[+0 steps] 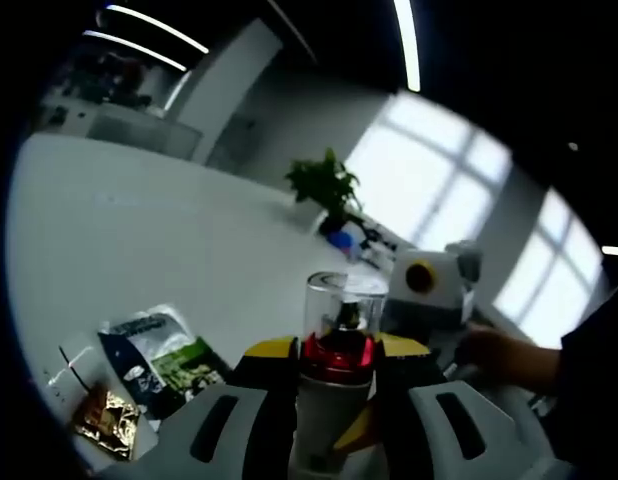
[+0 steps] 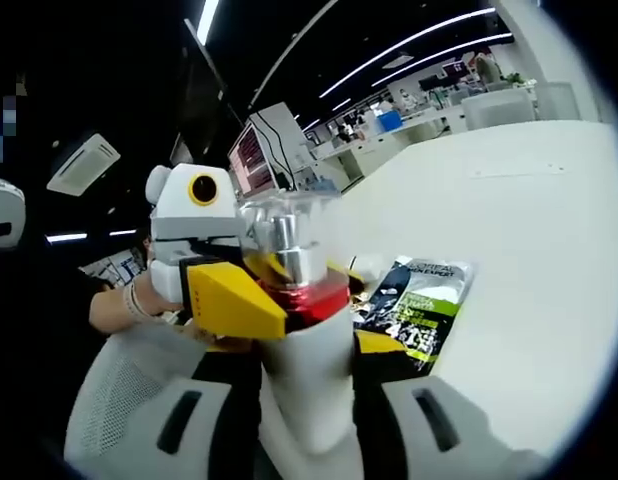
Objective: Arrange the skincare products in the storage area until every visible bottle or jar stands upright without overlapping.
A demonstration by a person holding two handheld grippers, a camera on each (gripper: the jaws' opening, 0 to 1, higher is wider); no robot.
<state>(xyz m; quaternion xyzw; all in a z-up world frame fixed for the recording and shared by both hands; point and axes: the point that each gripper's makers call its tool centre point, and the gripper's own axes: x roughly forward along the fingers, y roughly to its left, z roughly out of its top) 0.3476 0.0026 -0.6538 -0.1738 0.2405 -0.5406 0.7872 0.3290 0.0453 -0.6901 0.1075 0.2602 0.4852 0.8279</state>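
Note:
A white bottle point(image 1: 329, 405) with a red collar and a clear cap stands between the yellow-tipped jaws of my left gripper point(image 1: 337, 352), which is shut on it just below the collar. In the right gripper view the same bottle point(image 2: 309, 350) rises between the jaws of my right gripper point(image 2: 304, 345), shut on its white body. The left gripper point(image 2: 239, 290) comes in from the left, with a yellow pad against the red collar. The right gripper point(image 1: 421, 300) shows just behind the bottle on the right, held by a hand point(image 1: 499, 355).
A dark and green sachet point(image 1: 159, 355) point(image 2: 419, 300) and a gold sachet point(image 1: 109, 420) lie on the white table point(image 1: 139, 230) point(image 2: 529, 200). A potted plant point(image 1: 329, 185) stands at the table's far edge. A person's wrist point(image 2: 119, 300) shows at the left.

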